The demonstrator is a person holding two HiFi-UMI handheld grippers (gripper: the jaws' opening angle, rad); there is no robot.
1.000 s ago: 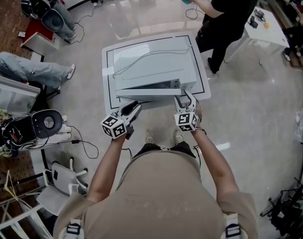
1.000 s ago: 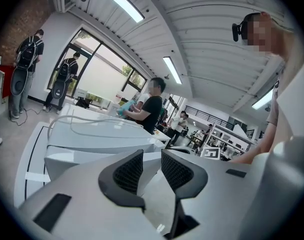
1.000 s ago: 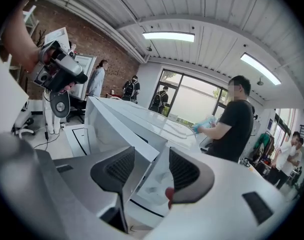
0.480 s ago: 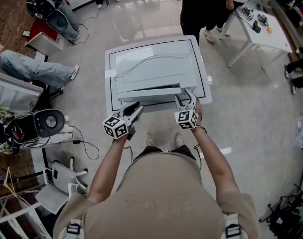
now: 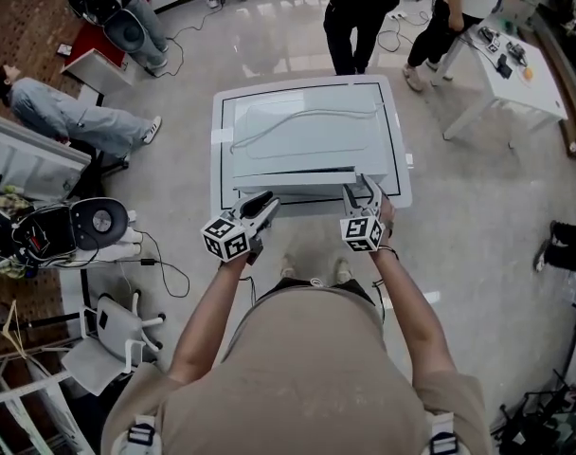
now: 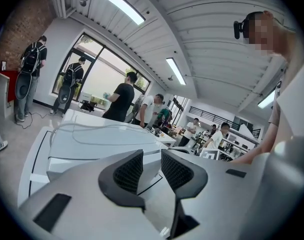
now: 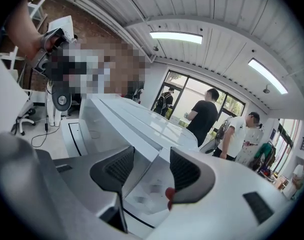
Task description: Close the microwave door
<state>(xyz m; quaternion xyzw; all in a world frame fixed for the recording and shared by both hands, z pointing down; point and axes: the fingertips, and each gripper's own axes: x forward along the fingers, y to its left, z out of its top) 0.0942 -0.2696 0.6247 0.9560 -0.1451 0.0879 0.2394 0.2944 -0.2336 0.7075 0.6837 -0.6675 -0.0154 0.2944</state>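
The microwave [image 5: 307, 136] sits on the table [image 5: 307, 203], toward twelve o'clock in the head view. Its door [image 5: 293, 179], on the six o'clock side, seems almost shut, its face hidden from above. The right gripper [image 5: 359, 188] gapes, the door edge loosely between its jaws; the left gripper [image 5: 264, 203], slightly parted, holds nothing.

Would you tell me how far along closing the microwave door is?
Done: the microwave door lies almost flush with the front of the microwave. In hand: the right gripper is at the door's right end, jaws apart around its edge; the left gripper hovers open. Left: a final push; latching cannot be confirmed.
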